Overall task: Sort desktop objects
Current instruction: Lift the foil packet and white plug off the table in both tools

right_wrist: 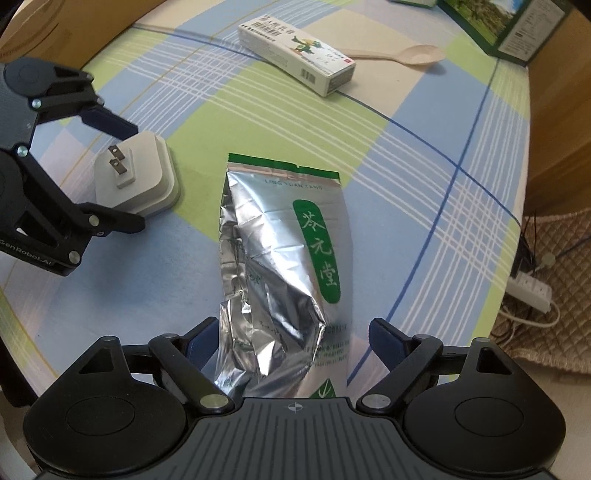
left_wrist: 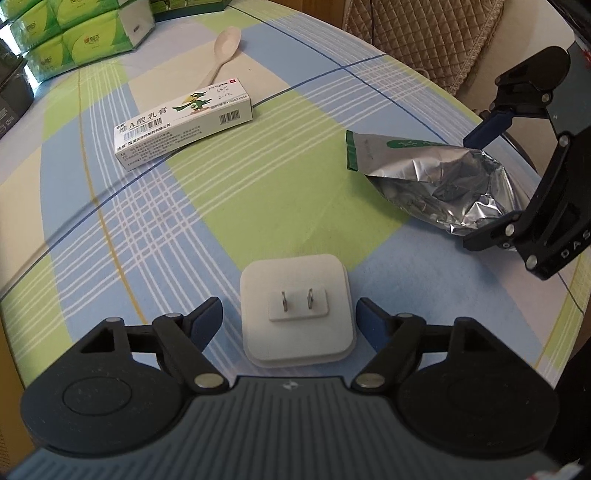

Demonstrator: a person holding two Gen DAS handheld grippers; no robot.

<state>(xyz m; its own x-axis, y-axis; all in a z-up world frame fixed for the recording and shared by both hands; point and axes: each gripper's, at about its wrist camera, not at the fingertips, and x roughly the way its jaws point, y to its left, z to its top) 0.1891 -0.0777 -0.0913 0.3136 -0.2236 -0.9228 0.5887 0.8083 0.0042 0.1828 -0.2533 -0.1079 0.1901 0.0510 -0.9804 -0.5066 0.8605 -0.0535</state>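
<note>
A white plug adapter [left_wrist: 295,291] lies prongs-up on the plaid tablecloth [left_wrist: 258,177], between the fingers of my open left gripper [left_wrist: 290,317]; a gap shows at the left finger. A crumpled silver foil pouch [right_wrist: 280,240] with a green label lies between the spread fingers of my open right gripper [right_wrist: 295,336], its left fingertip [right_wrist: 207,334] against the foil. In the right wrist view the left gripper [right_wrist: 122,173] straddles the adapter [right_wrist: 147,177]. In the left wrist view the right gripper [left_wrist: 487,184] brackets the pouch [left_wrist: 424,177]. Farther off lie a white ointment box [left_wrist: 184,122] and a beige spoon [left_wrist: 225,48].
Green tissue packs [left_wrist: 74,33] are stacked at the table's far left. A quilted chair cushion [left_wrist: 424,33] stands beyond the far edge. A green box [right_wrist: 509,26] sits at a far corner, and a power strip [right_wrist: 528,291] lies on the floor past the table's edge.
</note>
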